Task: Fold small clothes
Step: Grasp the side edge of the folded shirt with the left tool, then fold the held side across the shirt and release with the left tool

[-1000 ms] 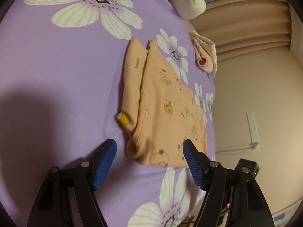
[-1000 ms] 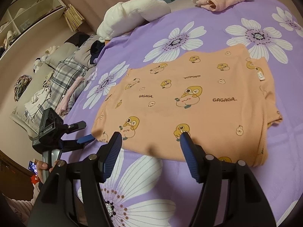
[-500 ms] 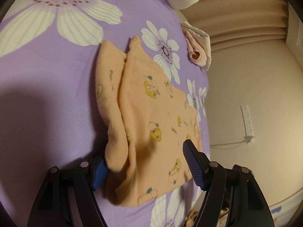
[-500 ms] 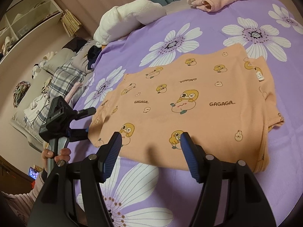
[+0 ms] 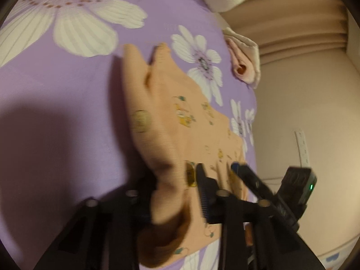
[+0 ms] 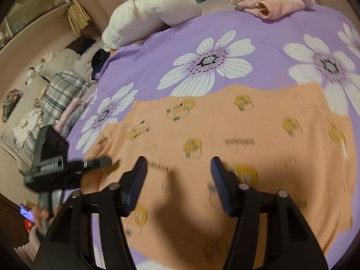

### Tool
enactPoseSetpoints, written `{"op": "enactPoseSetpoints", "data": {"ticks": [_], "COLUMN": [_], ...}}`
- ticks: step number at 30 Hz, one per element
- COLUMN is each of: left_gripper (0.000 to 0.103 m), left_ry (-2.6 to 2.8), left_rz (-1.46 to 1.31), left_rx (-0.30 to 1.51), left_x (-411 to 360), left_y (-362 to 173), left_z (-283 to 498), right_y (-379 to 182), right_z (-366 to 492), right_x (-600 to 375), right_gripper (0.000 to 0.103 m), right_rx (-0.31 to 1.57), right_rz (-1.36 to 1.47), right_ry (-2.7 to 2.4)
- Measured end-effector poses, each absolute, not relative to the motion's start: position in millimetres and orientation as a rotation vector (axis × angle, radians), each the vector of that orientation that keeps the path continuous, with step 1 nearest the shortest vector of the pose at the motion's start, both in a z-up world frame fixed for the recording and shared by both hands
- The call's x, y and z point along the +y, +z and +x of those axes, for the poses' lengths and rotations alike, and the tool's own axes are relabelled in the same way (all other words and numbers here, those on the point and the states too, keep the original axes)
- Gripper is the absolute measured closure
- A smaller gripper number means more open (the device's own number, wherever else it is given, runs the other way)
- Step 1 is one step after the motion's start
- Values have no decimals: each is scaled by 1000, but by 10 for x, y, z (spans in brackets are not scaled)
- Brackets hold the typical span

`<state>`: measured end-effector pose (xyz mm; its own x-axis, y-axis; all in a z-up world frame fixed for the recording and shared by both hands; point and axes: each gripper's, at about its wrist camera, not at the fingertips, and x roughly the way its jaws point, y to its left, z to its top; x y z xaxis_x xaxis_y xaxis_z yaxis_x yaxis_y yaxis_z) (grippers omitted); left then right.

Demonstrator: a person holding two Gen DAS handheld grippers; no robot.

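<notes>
Both sets of jaws have just been closing: my left gripper point(image 5: 174, 193) now pinches the orange shirt's point(image 6: 225, 139) near corner on the bed point(image 6: 157, 51), my right gripper point(image 6: 178, 182) spread above its hem, so the fold can start.

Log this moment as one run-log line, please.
step: grasp garment edge | left claw: just closing, orange shirt bunched between pads | right claw: just narrowing, open over shirt | surface: purple floral bedspread

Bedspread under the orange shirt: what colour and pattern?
Purple with large white flowers; the bedspread shows best in the right wrist view, beyond the orange shirt.
</notes>
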<state>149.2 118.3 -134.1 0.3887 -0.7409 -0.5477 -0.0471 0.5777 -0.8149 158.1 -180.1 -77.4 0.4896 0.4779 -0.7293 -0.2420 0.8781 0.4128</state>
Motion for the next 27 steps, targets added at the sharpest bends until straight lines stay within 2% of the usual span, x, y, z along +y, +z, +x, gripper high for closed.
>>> {"op": "enactPoseSetpoints", "data": {"ticks": [4,9,12,20,27], "left_gripper": [86,89,89,90,91], "left_ry": [-482,-470,-473,-461,-442], "left_rz": [-843,-768,-787,-794,-752], "left_rx": [1103,1088,1084,1076,1069], "left_x": [1215,1144,1165,1163,1064], "left_y": [-1339,-1241,-1228,-1180,-1076], "left_z": [1483,1467,1474,1469,1484], "right_y": [-818,-949,-1082,-704,-982], "right_z": [1893,2238,2283,1528,972], "right_x": [-1656,-1583,-1530,-1507,-1426], "right_gripper": [75,91,93,93,94], "right_rx": [999,1059,1110,1041,1094], "right_rz": [205,191,161,105,50], "right_ry": [382,327,318,436,485]}}
